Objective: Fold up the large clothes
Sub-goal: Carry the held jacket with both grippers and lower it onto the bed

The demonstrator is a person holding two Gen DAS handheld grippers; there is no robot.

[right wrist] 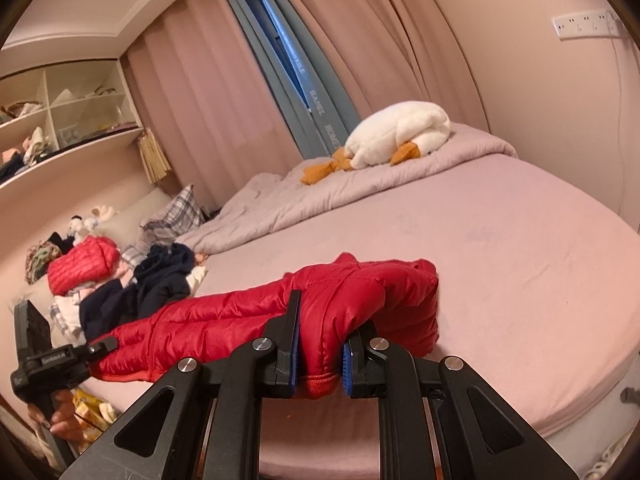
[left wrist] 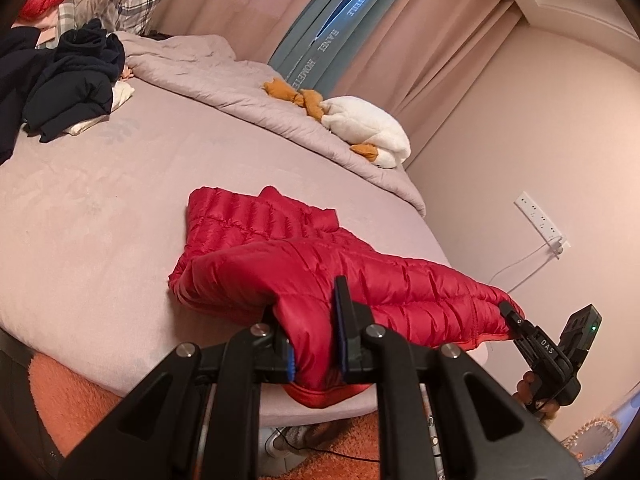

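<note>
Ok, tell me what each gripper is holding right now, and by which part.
Both hold the red puffer jacket along its near hem at the bed edge: the left gripper at one end, the right gripper at the other.

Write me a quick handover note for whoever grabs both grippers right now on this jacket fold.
Left gripper: shut on the red jacket, gripping its near edge at the edge of the bed.
Right gripper: shut on the same near edge, further along to the right.
Jacket: lies across the bed's near edge, near edge lifted between both grippers, far part resting on the sheet.
Done: both corners are gripped; no clear finished fold shows.
Left: probably carry the held edge forward over the far part, release, then smooth it.
A pile of dark clothes and another red jacket sit near the pillows.
</note>
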